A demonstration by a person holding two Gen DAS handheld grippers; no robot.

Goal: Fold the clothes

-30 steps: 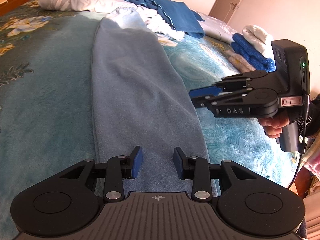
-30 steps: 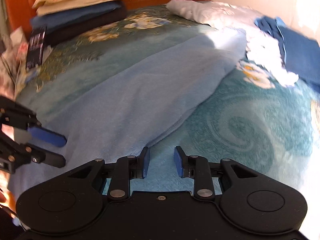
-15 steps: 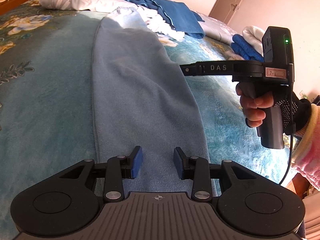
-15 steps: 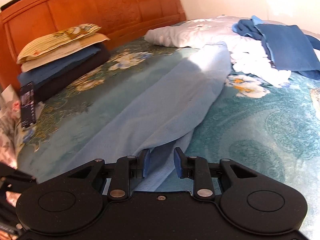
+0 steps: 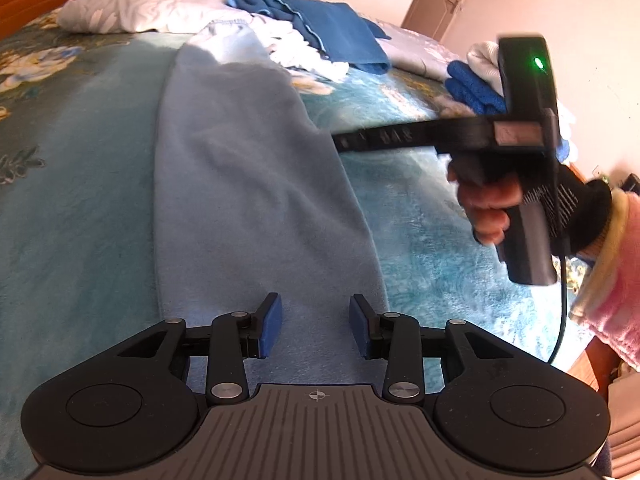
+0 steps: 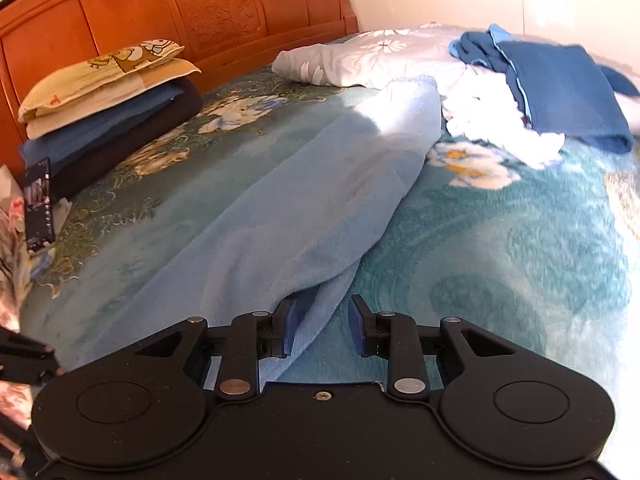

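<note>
Bedspread (image 6: 500, 248) teal, floral; carved headboard (image 6: 180, 4) behind. Left hand-held gripper (image 5: 315, 326) wide; right hand-held gripper (image 6: 320, 330) wide astride garment (image 6: 280, 216) edge.

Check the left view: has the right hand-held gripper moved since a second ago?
Yes. The right hand-held gripper has risen and swung further up the bed, from beside the light blue garment's right edge mid-length to over that edge, nearer the dark blue towel.
</note>
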